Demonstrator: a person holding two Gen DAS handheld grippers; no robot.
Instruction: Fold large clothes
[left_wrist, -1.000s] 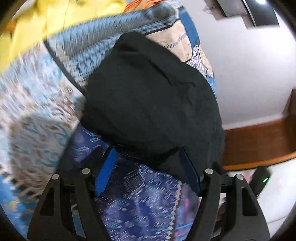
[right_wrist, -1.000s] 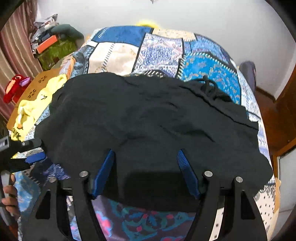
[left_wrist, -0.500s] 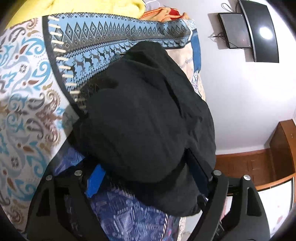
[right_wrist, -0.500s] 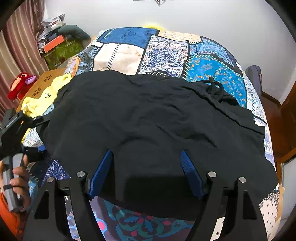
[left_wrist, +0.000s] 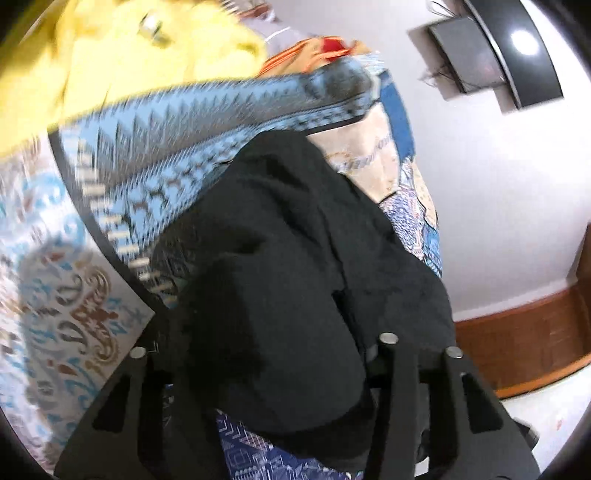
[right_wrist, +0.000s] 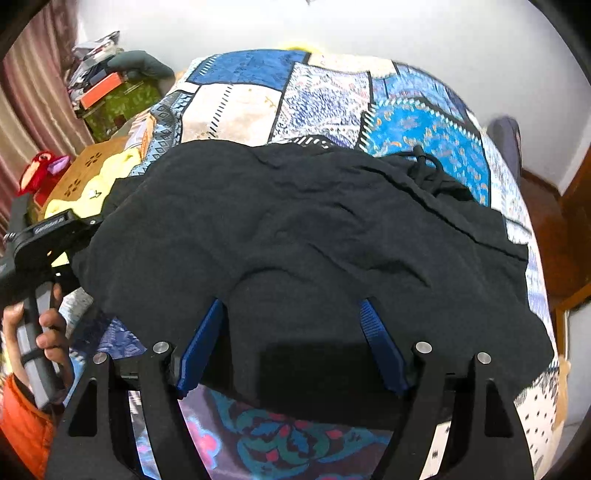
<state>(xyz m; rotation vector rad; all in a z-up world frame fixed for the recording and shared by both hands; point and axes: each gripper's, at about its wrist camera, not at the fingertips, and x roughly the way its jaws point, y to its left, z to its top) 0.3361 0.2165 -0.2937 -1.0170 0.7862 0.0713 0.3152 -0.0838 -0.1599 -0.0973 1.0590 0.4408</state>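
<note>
A large black garment (right_wrist: 314, 236) lies spread across a patchwork bedspread (right_wrist: 332, 99); its drawstring (right_wrist: 424, 166) shows at the far right. My right gripper (right_wrist: 291, 317) is open, its blue fingers (right_wrist: 201, 347) resting over the garment's near edge. In the left wrist view the garment (left_wrist: 295, 266) drapes over my left gripper (left_wrist: 269, 354) and hides the fingertips, so I cannot tell how the jaws stand. The left gripper's body also shows in the right wrist view (right_wrist: 48, 236), held by a hand at the garment's left end.
A yellow cloth (left_wrist: 129, 55) lies at the bed's far left. A side table with boxes (right_wrist: 110, 92) and a red toy (right_wrist: 40, 166) stand left of the bed. A wooden skirting (left_wrist: 517, 332) and a wall screen (left_wrist: 517, 48) are to the right.
The left gripper has pushed further under the garment's end, and the black cloth now covers its blue fingers. The right gripper has barely moved.
</note>
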